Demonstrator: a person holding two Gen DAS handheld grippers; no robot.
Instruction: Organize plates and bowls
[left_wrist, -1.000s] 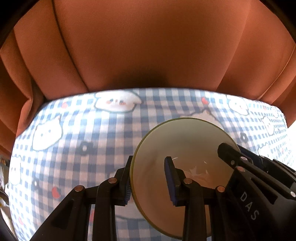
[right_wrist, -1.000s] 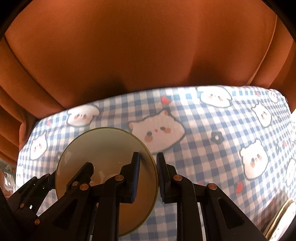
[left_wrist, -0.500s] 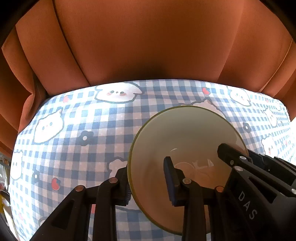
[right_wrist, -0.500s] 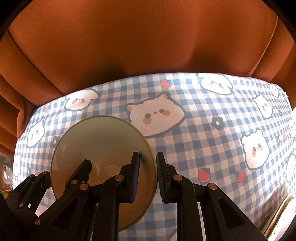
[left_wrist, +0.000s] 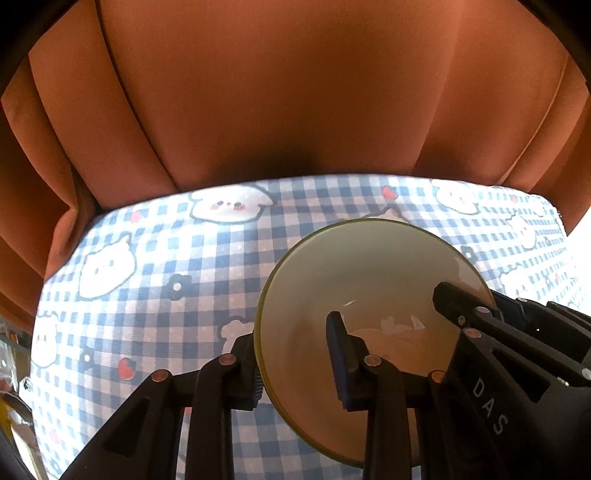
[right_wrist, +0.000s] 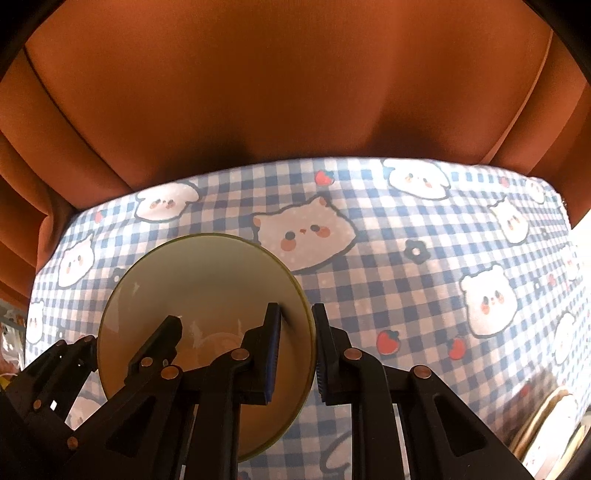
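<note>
A cream bowl with a yellow-green rim (left_wrist: 369, 280) is held between both grippers above the checked tablecloth. My left gripper (left_wrist: 295, 365) is shut on the bowl's left wall, one finger inside and one outside. My right gripper (right_wrist: 297, 354) is shut on the bowl's right wall (right_wrist: 207, 280) the same way. In the left wrist view the right gripper (left_wrist: 517, 343) shows at the right. In the right wrist view the left gripper (right_wrist: 110, 362) shows at the lower left. The bowl looks empty.
The table carries a blue-and-white checked cloth with bears and strawberries (right_wrist: 424, 295). An orange curtain (left_wrist: 295, 92) hangs behind the far edge. A pale rim of another dish (right_wrist: 546, 417) shows at the lower right of the right wrist view.
Both grippers and the bowl have moved forward over the table. More of the cloth shows beyond the bowl, and the grip has not changed.
</note>
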